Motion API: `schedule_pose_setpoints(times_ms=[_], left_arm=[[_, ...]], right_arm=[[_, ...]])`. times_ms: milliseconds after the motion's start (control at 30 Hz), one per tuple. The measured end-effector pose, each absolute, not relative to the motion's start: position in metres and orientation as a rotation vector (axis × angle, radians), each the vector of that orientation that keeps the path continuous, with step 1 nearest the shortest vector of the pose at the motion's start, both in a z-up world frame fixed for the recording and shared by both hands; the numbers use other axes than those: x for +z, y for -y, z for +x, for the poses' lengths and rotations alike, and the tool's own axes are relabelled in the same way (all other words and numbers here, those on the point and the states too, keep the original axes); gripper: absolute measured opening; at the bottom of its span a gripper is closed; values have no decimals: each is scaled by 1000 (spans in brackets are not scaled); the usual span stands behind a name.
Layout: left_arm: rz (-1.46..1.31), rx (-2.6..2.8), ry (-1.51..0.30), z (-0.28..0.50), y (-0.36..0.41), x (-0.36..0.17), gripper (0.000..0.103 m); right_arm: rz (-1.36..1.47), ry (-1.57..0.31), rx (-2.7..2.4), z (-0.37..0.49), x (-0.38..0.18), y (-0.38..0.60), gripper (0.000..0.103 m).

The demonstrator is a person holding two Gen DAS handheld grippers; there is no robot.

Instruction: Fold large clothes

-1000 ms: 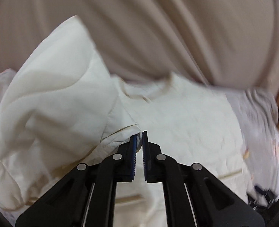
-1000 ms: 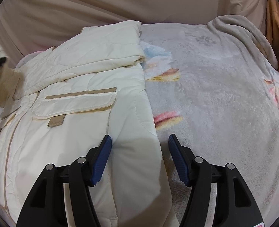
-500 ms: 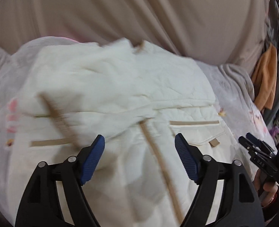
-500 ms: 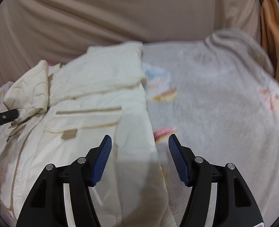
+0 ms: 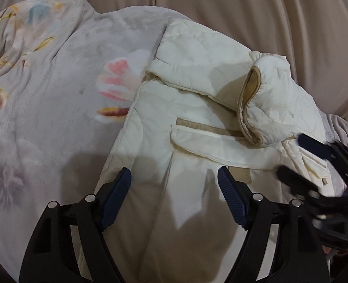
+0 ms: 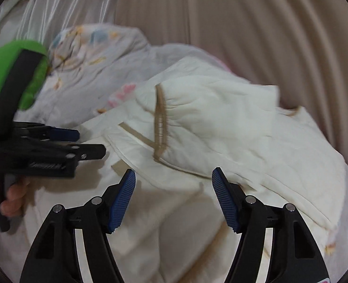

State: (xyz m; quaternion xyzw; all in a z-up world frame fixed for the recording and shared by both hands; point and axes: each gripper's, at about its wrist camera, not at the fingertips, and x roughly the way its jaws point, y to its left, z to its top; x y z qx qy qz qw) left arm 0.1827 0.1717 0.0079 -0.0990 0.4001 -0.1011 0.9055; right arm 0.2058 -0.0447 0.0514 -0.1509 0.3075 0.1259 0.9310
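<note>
A cream quilted jacket [image 5: 197,146] with tan trim along its pocket flap and cuff lies on a pale grey blanket [image 5: 56,108] printed with pink, orange and blue flowers. Behind hangs a plain beige curtain [image 5: 256,11]. Both grippers [image 5: 174,188] [image 6: 174,188] are black with ribbed blue pads [image 5: 116,199]; the left one carries a bright green housing [image 6: 13,70].

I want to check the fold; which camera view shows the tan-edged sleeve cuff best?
The left wrist view: the sleeve cuff is sharp, its tan edge lying folded over the jacket pocket flap. The right wrist view shows the same cuff, but blurred.
</note>
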Motion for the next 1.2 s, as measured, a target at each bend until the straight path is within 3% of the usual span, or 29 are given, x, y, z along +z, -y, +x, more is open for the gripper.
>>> schedule_pose_setpoints(times_ms=[100,200,500,733,967,1067,1133,1200], left_arm=[[-151,-199,-815,182,-165,3,74],[-116,-198,-807,182,-161,3,74],[-163,-217,-824,186,-168,11,75],[-404,-402,-876,239,-160,43,77],[-552,-283,-980,318,-150,18,77],[-604,-256,-936,323,-157,19,77],[-616,-230,-915,329,-161,20,75],[-623,-207,-924,335,-163,20,65]], right_arm=[[-339,-695,250,239,31,30,61],[-289,-734,240,256,27,36,3],[248,-510,129,242,122,203,1],[549,-609,-50,241,61,344,0],[747,-580,36,228,11,370,12],[775,-517,89,215,13,374,40],[778,-471,102,211,18,375,67],[788,-462,115,213,22,374,70]])
